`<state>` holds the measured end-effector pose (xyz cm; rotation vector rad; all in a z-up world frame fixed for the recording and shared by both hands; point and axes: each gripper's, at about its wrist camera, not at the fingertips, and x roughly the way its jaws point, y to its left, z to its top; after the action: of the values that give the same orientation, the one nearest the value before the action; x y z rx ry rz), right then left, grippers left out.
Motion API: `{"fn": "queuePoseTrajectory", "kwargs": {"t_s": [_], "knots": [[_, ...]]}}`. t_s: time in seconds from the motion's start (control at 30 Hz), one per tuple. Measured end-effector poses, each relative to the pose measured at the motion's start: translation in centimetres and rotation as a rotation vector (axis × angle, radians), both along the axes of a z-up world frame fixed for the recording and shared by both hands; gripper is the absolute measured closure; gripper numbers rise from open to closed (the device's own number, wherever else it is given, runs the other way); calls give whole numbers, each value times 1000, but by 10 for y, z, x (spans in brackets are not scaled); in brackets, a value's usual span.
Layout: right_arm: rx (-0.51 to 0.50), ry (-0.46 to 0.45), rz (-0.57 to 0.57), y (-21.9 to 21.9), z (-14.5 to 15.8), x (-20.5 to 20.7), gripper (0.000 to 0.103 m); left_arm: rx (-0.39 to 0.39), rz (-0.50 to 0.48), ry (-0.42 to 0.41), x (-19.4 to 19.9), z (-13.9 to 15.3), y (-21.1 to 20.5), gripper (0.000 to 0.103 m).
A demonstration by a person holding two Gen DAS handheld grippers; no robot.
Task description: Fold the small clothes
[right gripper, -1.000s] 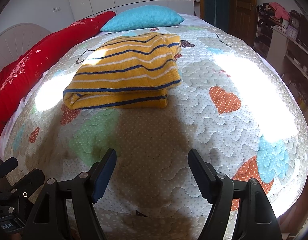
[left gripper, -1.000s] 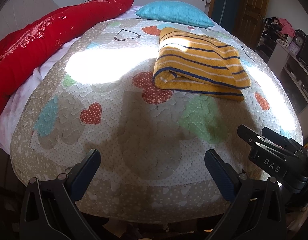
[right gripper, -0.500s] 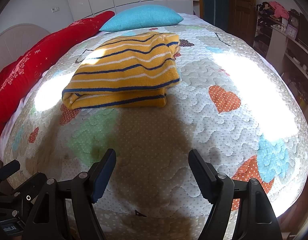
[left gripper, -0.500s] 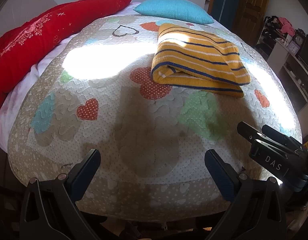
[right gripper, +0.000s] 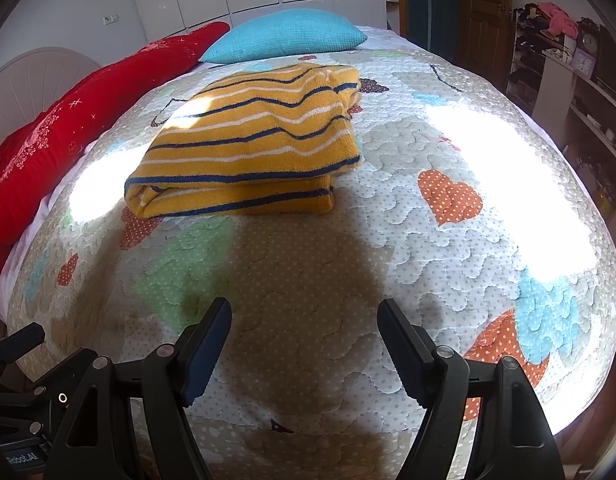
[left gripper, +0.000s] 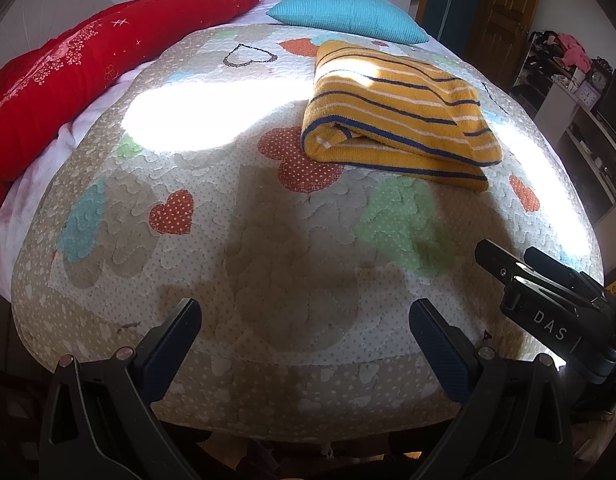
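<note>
A yellow sweater with blue and white stripes (left gripper: 396, 120) lies folded in a neat rectangle on the quilted bedspread (left gripper: 267, 240); it also shows in the right wrist view (right gripper: 251, 148). My left gripper (left gripper: 303, 324) is open and empty above the bed's near edge, well short of the sweater. My right gripper (right gripper: 303, 324) is open and empty, also back from the sweater over the near part of the quilt. The right gripper's body shows at the right of the left wrist view (left gripper: 548, 308).
A long red cushion (left gripper: 67, 76) runs along the bed's left side. A turquoise pillow (left gripper: 348, 16) lies at the head. Shelves with clutter (right gripper: 568, 68) and a wooden door (right gripper: 484, 12) stand to the right. Bright sun patches fall on the quilt.
Both grippers have drawn back and risen slightly from the bed; the folded sweater has stayed in place. Both grippers stayed open.
</note>
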<state>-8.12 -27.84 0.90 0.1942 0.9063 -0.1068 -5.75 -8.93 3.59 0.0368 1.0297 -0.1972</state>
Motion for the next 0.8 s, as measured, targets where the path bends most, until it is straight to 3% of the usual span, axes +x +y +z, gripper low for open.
{"fn": "queuePoseTrajectory", "kwargs": {"t_s": [0.8], "knots": [[3, 3, -12, -3, -1, -1, 22, -3, -12, 28, 1, -6, -2, 0]]}}
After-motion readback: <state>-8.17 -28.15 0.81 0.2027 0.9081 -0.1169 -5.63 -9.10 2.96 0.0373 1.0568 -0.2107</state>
